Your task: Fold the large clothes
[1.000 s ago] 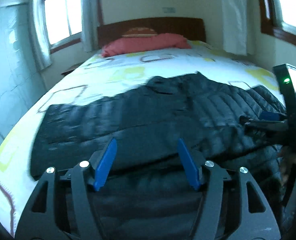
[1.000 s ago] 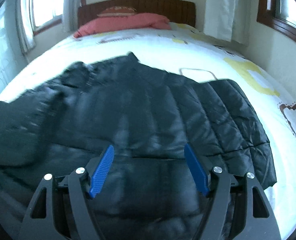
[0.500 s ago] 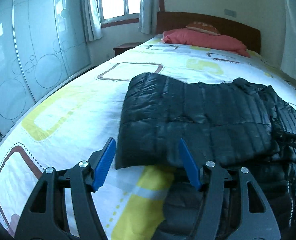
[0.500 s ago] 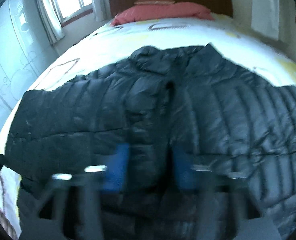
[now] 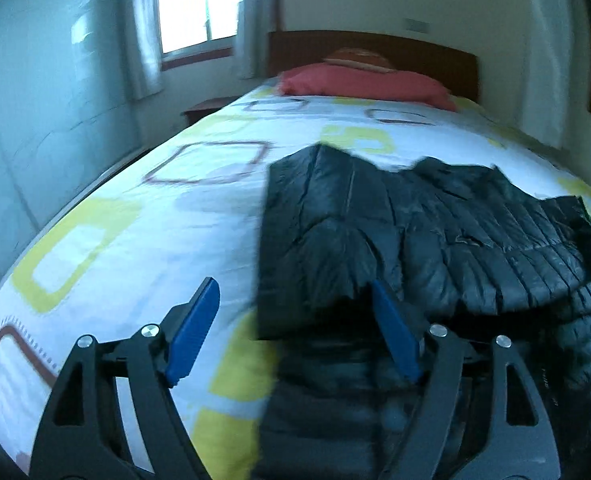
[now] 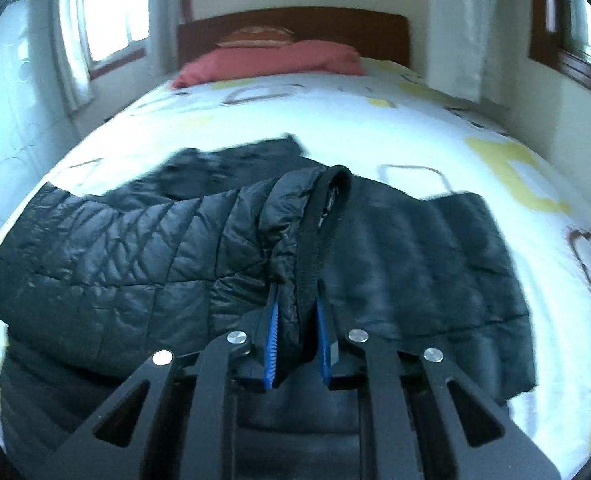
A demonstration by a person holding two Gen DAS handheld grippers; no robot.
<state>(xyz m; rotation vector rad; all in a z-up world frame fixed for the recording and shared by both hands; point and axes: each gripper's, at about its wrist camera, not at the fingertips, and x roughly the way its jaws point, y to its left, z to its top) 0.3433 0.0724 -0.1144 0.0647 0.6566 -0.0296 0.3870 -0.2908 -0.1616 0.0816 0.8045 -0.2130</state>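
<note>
A black quilted puffer jacket lies spread on the bed, with one sleeve folded across its body. My left gripper is open and empty, hovering at the jacket's left edge near the sleeve cuff. In the right wrist view the jacket fills the middle of the bed. My right gripper is shut on a raised fold of the jacket by the zipper edge, pulling it up into a ridge.
The bed has a white cover with yellow and brown squares. A red pillow lies against the dark wooden headboard. Windows with curtains flank the bed; a glass wardrobe wall stands left.
My right gripper has closed on a fold of the jacket and lifted it. My left gripper has swung toward the jacket's left edge and stays open.
</note>
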